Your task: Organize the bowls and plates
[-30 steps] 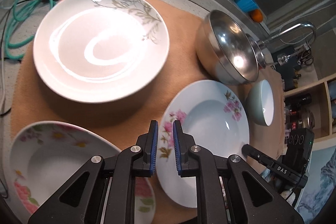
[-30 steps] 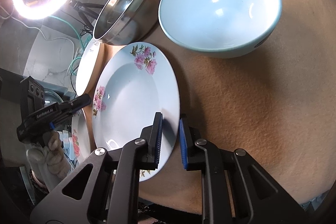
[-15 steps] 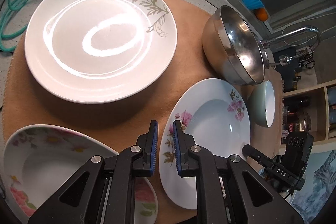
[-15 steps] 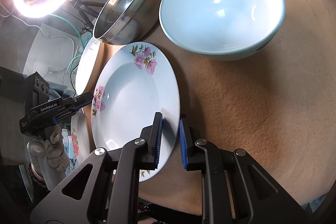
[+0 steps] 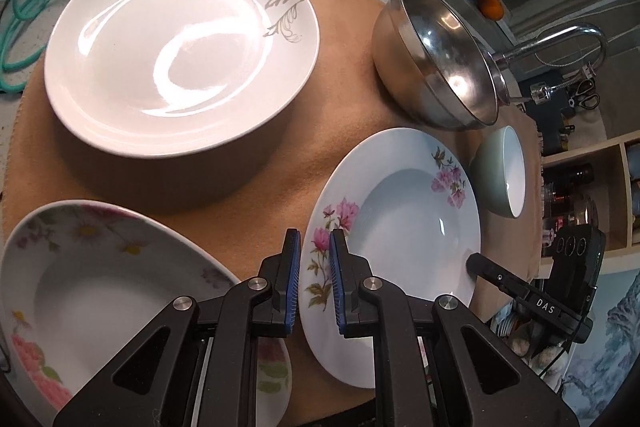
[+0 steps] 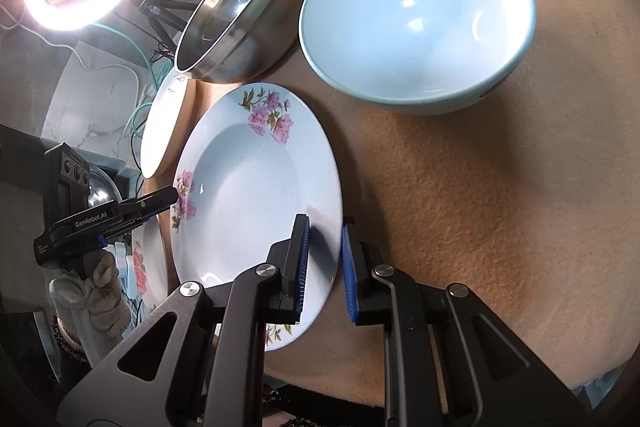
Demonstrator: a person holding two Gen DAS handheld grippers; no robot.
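Both grippers, left (image 5: 313, 281) and right (image 6: 324, 261), straddle opposite rims of the pink-flowered plate (image 6: 256, 195) beside the steel bowl (image 6: 240, 15), jaws narrowly parted and not visibly pinching, likely for a level two-sided lift.

My left claw (image 5: 314, 275) points forward and down, its blue-padded fingers (image 5: 293, 277) parted by a narrow gap. My right claw (image 6: 324, 263) is parted about as far and angled down too. My gloved left hand (image 6: 94, 287) grips the left claw's handle.
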